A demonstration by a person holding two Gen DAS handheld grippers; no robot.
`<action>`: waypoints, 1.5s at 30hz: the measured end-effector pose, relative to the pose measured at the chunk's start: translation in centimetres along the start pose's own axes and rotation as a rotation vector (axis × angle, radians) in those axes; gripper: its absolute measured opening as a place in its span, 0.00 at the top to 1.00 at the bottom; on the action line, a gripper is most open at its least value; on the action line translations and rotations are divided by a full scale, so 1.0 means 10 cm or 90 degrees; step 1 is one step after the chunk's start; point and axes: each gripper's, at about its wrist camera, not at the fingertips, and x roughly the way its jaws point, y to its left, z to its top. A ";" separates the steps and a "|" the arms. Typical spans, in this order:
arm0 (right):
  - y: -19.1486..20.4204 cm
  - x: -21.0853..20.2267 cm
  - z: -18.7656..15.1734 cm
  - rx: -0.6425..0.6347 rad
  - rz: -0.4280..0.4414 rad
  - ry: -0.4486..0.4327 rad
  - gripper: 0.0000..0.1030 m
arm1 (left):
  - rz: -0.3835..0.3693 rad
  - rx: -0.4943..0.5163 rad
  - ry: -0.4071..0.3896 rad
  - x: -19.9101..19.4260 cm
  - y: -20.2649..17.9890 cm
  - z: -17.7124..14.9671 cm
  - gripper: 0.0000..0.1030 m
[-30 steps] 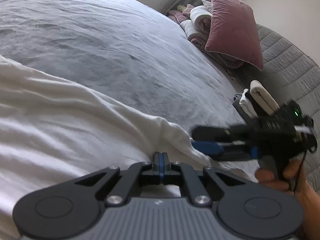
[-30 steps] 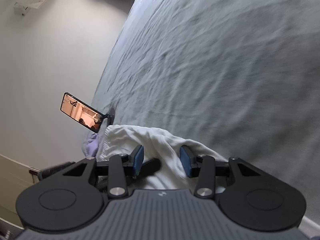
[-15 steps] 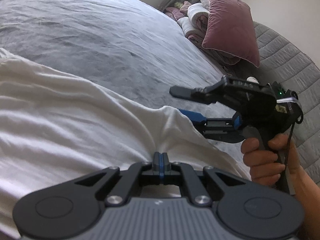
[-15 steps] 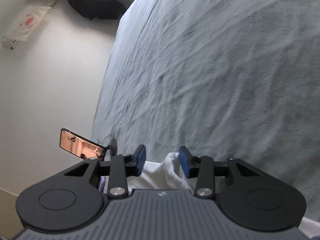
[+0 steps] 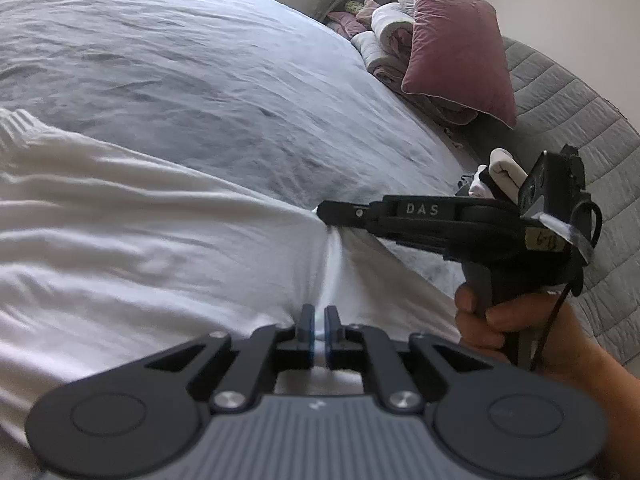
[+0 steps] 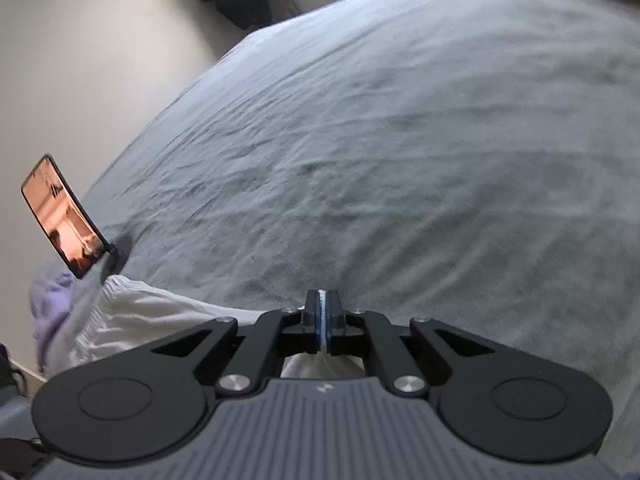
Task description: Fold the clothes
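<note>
**Left wrist view: both tools pinch the white garment on the bed**

Left wrist view shows the left tool point(image 5: 319, 326) at 6 o'clock with its blue-lined jaws drawn close on a raised fold of the white garment point(image 5: 152, 248); a thin strip of cloth shows between them. The garment spreads from 9 o'clock across the lower half of the frame, lying wrinkled on the grey bed point(image 5: 208, 80). At 3 o'clock the right tool point(image 5: 325, 213) reaches in sideways, its tip touching the same ridge of cloth, with a hand point(image 5: 516, 328) wrapped around its grip. At 1 o'clock a pink pillow point(image 5: 460, 48) leans against a heap of bedding point(image 5: 386, 40), beside a grey quilted headboard point(image 5: 568, 120). A small stack of folded clothes point(image 5: 500, 172) shows just behind the right tool.

From the right wrist camera, the right tool point(image 6: 323, 322) has its jaws pressed together on a thin white edge of the garment point(image 6: 148, 312), which bunches below the jaws and trails toward 8 o'clock. A phone point(image 6: 62, 216) stands on a small mount at 9 o'clock, at the bed's point(image 6: 400, 140) edge, with some lilac cloth point(image 6: 52, 304) just below it.
</note>
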 end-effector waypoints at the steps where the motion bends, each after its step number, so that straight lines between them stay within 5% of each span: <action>1: -0.01 -0.01 -0.01 -0.006 -0.003 -0.001 0.94 | 0.002 -0.002 -0.001 -0.03 0.01 0.00 0.92; 5: 0.00 -0.18 -0.03 -0.016 -0.013 -0.013 0.81 | 0.015 -0.007 -0.019 -0.19 0.02 -0.04 0.76; 8: 0.06 -0.37 -0.10 -0.040 -0.018 -0.031 0.61 | 0.033 -0.012 -0.038 -0.34 0.05 -0.09 0.67; 23: 0.78 -1.01 -0.97 -0.261 -0.030 -0.085 0.61 | 0.107 -0.121 -0.130 -1.09 0.57 -0.32 0.61; 30: 1.00 -1.01 -1.32 -0.333 0.000 -0.064 0.83 | 0.141 -0.181 -0.200 -1.39 0.74 -0.34 0.65; 34: 1.04 -0.93 -1.37 -0.354 0.000 -0.042 0.87 | 0.187 -0.222 -0.237 -1.48 0.84 -0.34 0.76; 45: 1.01 -0.85 -1.41 -0.369 -0.017 -0.009 0.87 | 0.245 -0.230 -0.255 -1.45 0.87 -0.32 0.76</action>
